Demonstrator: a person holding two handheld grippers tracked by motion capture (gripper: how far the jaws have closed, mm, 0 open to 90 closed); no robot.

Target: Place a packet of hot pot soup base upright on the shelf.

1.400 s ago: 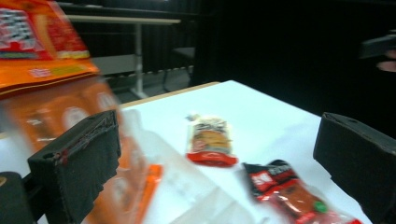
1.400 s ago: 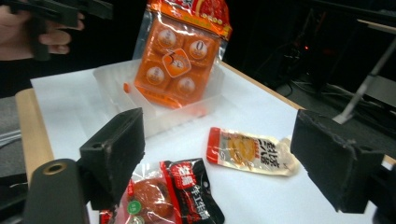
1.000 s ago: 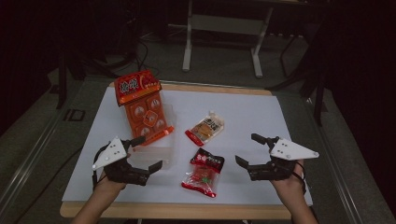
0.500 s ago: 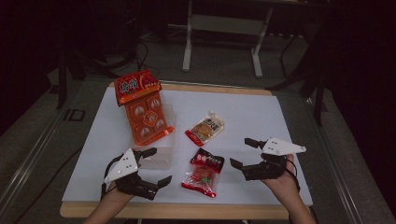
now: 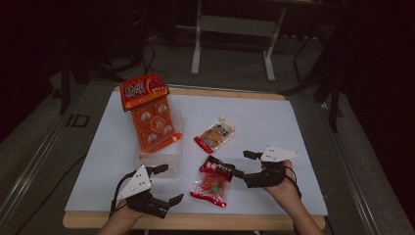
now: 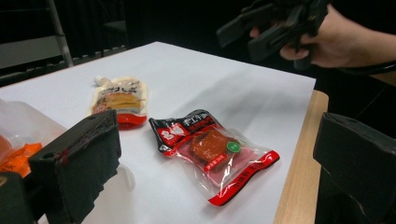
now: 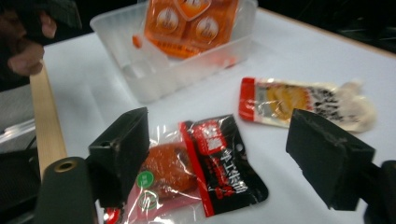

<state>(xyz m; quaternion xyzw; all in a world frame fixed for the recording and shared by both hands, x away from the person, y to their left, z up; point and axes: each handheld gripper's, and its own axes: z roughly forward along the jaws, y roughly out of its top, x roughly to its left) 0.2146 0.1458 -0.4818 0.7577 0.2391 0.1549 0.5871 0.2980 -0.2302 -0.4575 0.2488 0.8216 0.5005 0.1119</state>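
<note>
White sheeting covers the counter (image 5: 293,127), whose wooden edge runs along the near side. On it, near the front centre, lies a red-and-black snack packet (image 5: 212,180), flat, its long axis running from the black printed end, farther from the person, to the clear red-trimmed end nearest the front edge. In the right gripper view the same packet (image 7: 196,168) sits between the two black jaws, black half to the right and the clear half with a reddish-brown piece to the left.

The right hand-held gripper (image 5: 241,165) is held by the person's right hand (image 5: 280,185) just right of the packet, jaws spread wide and pointing left toward its black end, holding nothing. The left hand-held gripper (image 5: 169,183) is near the front left edge, jaws also wide apart and empty, pointing right toward the packet.

Farther back, a yellow pouch with a red end (image 5: 215,136) lies slanted, white spout toward the far right. To its left a clear plastic tray (image 5: 139,157) holds a tall orange pack (image 5: 149,115) leaning upright against the far side.
</note>
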